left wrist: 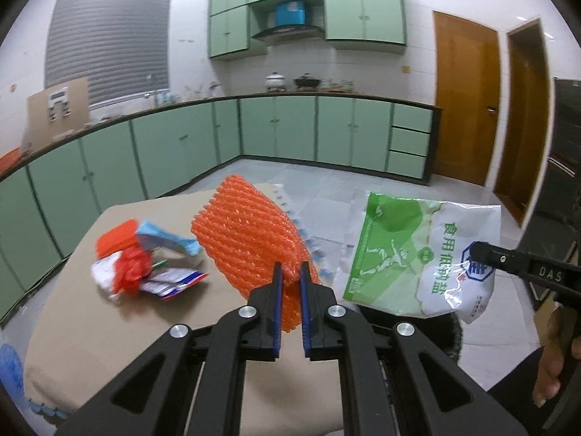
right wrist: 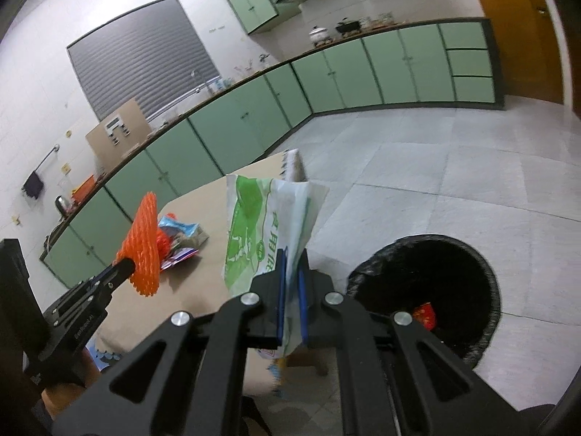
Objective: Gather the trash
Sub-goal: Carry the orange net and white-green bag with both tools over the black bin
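My left gripper (left wrist: 290,267) is shut on an orange foam net sleeve (left wrist: 250,232), lifted above the tan table (left wrist: 109,327). The same orange sleeve (right wrist: 143,247) hangs at the left gripper's tip (right wrist: 127,265) in the right wrist view. My right gripper (right wrist: 292,254) is shut on a green and white plastic salt bag (right wrist: 254,232), held up over the table's right edge. That bag (left wrist: 406,254) also appears at the right in the left wrist view, pinched by the right gripper (left wrist: 475,250). A pile of wrappers (left wrist: 145,269) lies on the table.
A black-lined round trash bin (right wrist: 483,272) stands on the tiled floor right of the table, with a red wrapper (right wrist: 425,314) inside. Green cabinets (left wrist: 181,149) line the walls. A person's hand (left wrist: 552,363) holds the right gripper's handle.
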`<state>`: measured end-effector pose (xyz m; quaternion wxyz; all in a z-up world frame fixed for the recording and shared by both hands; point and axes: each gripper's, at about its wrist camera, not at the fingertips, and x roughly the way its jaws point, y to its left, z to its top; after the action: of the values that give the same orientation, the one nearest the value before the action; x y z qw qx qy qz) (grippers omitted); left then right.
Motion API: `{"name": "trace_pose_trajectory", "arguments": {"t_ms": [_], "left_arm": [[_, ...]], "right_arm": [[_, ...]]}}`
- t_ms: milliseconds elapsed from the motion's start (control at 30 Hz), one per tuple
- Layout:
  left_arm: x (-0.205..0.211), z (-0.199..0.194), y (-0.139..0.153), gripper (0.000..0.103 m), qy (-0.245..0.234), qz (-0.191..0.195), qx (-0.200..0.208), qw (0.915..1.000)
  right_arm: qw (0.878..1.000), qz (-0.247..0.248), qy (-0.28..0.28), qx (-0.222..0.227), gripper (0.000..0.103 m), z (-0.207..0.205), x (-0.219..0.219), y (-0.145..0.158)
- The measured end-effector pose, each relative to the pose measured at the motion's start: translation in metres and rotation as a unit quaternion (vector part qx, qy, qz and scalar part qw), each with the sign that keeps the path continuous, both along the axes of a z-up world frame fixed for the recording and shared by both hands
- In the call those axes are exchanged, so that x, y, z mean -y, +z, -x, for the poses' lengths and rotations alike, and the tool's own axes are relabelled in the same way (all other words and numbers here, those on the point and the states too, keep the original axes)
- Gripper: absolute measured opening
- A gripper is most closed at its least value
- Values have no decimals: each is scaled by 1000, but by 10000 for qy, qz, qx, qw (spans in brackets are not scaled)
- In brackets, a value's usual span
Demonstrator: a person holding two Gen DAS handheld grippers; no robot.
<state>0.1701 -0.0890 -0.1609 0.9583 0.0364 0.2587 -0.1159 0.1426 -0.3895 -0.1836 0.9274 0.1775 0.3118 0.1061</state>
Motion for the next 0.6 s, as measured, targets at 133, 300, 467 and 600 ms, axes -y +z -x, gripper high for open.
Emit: {"name": "trace_pose_trajectory", "arguments": {"t_ms": [133,300,467,600], "left_arm": [[27,-5,1,8,-432,153,-68,9989],[67,-8,-5,8,-1051,186,-170,9941],[100,-10,-14,8,-1514,205,-247,9880],[122,-18,-24,8,-1726,162,-366,9842]], "right_arm": [[9995,73,-287,-49,5,10,22,-3],[9979,188,-616,-90,5,21,46,-8],[9956,230,-900,-155,5,28,69,-18],[9928,301,-1115,-309,5,27,83,-27]]}}
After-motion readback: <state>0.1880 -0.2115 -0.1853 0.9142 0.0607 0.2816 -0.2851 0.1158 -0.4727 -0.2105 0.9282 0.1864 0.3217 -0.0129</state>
